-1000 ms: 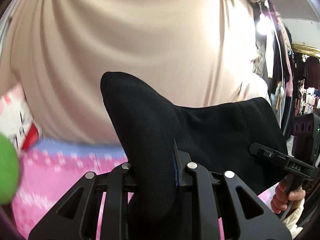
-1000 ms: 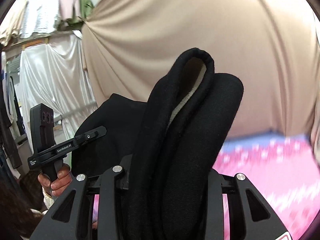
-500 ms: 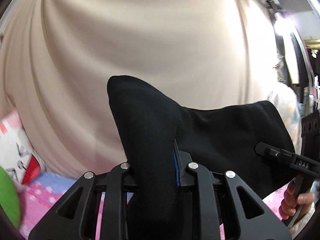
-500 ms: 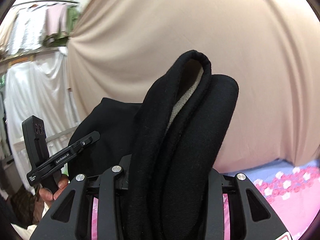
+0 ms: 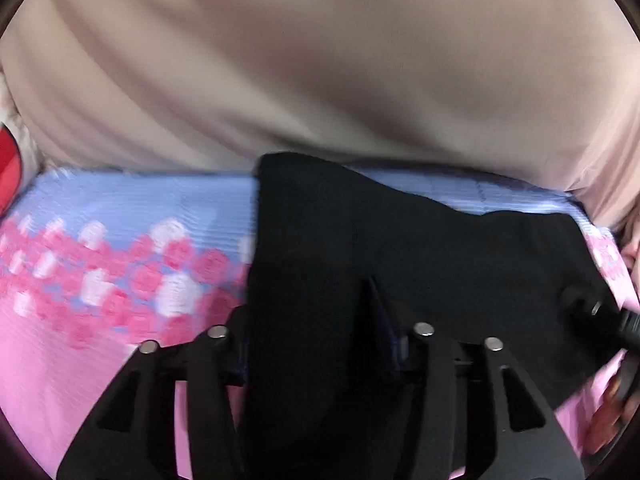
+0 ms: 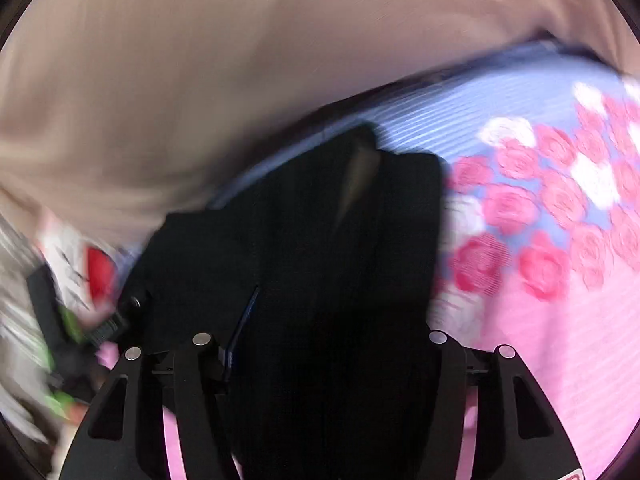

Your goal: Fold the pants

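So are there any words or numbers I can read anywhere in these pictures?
None can be read.
Other tool at the left edge of the right wrist view: any lettering is blurred.
Red and white thing: dark marks, too blurred to read.
Black pants and flowered sheet: no writing.

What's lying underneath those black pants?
The black pants lie on a pink and blue bedspread printed with roses, which shows on both sides. A beige cloth hangs behind. The patch directly under the pants is covered, so anything there cannot be seen.
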The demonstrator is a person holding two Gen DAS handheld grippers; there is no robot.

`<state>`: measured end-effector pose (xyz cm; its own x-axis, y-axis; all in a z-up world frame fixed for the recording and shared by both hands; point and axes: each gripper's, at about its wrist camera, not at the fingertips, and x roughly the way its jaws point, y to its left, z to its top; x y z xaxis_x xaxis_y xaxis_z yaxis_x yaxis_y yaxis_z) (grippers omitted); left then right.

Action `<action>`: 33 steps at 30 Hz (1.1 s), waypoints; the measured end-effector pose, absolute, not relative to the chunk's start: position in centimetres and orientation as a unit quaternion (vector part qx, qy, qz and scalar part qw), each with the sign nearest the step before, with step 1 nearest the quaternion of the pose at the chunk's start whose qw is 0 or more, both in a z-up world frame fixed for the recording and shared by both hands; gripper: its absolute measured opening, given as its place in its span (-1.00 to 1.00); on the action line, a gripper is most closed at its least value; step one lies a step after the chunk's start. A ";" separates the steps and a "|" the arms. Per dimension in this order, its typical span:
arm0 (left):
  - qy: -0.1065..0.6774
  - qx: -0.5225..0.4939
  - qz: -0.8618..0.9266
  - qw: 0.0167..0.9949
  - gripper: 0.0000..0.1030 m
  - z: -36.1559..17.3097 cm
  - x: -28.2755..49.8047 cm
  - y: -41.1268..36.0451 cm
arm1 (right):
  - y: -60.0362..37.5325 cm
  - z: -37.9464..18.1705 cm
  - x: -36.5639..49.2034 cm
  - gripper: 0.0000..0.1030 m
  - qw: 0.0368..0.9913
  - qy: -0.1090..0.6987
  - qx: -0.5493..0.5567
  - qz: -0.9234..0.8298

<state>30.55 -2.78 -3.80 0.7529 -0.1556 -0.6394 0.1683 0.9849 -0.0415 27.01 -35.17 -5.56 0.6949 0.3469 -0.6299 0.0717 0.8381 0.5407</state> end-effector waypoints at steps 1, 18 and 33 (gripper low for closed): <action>0.332 0.028 -0.074 0.940 0.06 -2.8 29.5 -2.4 | -36.4 -3.9 25.6 0.14 0.887 0.370 0.269 0.059; 0.364 0.057 -0.012 0.930 0.56 -4.7 32.1 -5.7 | -31.5 -0.7 27.6 -0.98 0.913 0.369 0.168 0.043; 0.362 0.056 -0.011 0.930 0.61 -1.4 26.8 -4.7 | -30.4 -1.5 21.5 -0.15 0.907 0.382 0.168 0.046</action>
